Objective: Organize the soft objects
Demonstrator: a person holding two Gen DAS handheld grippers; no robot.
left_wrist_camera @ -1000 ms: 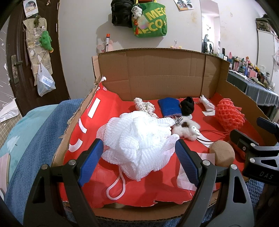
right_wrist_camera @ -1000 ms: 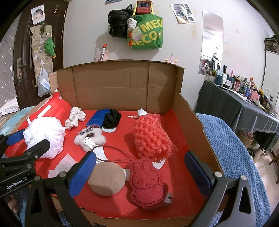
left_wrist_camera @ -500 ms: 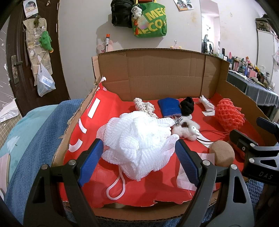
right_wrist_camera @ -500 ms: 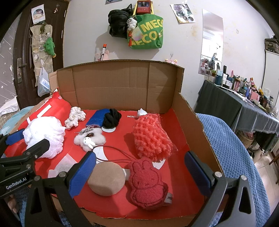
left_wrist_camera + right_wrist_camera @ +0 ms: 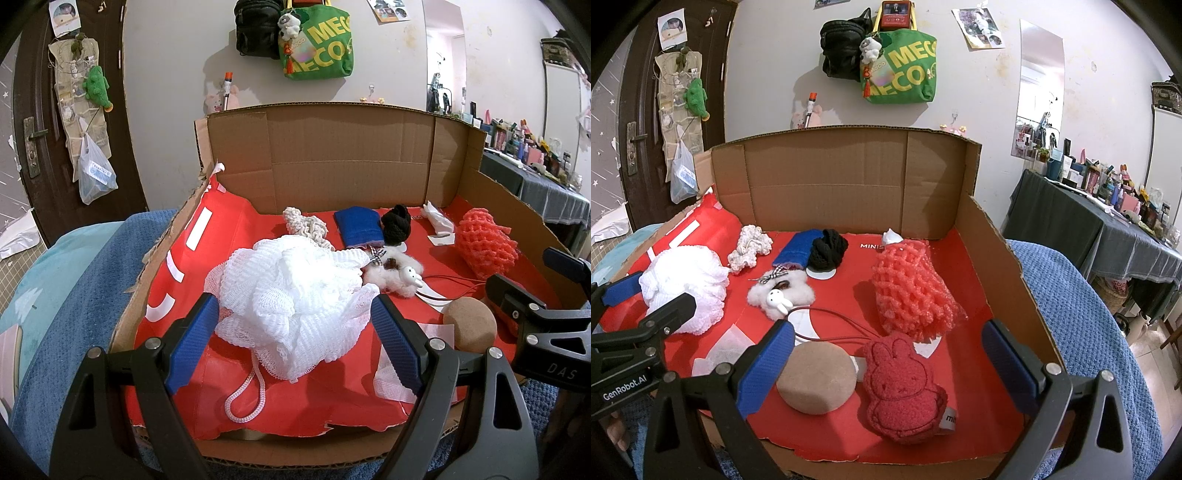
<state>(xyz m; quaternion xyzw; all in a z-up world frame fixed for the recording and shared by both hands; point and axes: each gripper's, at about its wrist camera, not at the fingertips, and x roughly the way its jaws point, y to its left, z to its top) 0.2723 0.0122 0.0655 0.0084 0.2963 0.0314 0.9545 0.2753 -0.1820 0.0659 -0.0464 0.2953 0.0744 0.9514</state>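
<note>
Left wrist view: left gripper (image 5: 291, 328) straddles the pouf (image 5: 295, 295), fingers apart (right gripper (image 5: 886, 369) likewise spread, empty), so closing on it seems next.

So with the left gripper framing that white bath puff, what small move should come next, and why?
Probably close the left gripper on the white bath puff. Its blue pads already sit on either side of the puff, open, with nothing else between them. The right gripper hangs open over the red bunny pouch and needn't move yet.
</note>
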